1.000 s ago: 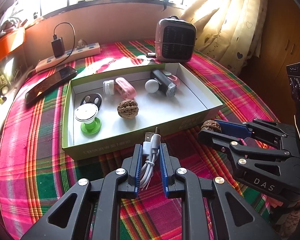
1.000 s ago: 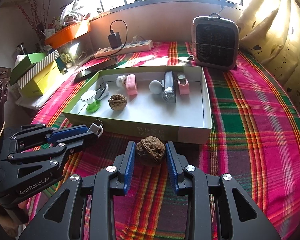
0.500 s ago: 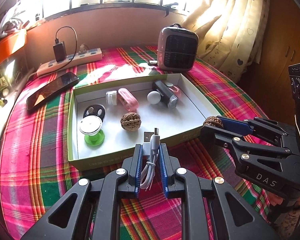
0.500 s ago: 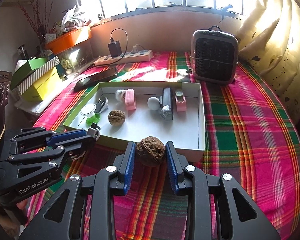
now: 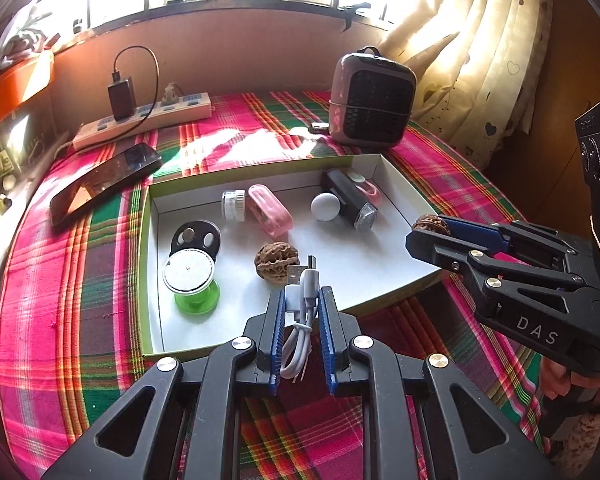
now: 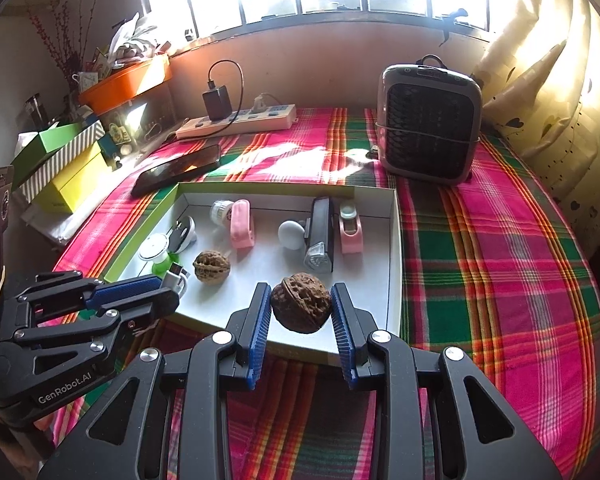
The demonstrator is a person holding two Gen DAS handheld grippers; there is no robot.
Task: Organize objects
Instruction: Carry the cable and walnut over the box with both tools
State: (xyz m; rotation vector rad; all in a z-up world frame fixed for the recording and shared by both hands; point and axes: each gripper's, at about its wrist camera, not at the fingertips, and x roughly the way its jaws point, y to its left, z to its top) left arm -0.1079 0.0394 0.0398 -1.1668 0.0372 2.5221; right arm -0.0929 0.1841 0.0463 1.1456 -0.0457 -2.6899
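1. Two hand-held grippers show. The left hand-held gripper is clamped narrow on one bundled white USB cable, held above the near left part of the box.
2. The right hand-held gripper pinches one walnut between its blue pads, held over the near edge of the box.
3. One shallow box – green outside, white inside – sits on the plaid-covered tabletop.
4. Walnuts: two in all – the held one and a second walnut lying loose on the box floor.
5. Also in the box, one of each: a green-based round stand, a black disc, a small white jar, a white ball and a black bike light.
6. Pink things in the box: two – a pink case just beside the jar, and a pink clip against the bike light.
7. Outside the box: one phone, one power strip with a black charger plugged in, and one small heater.
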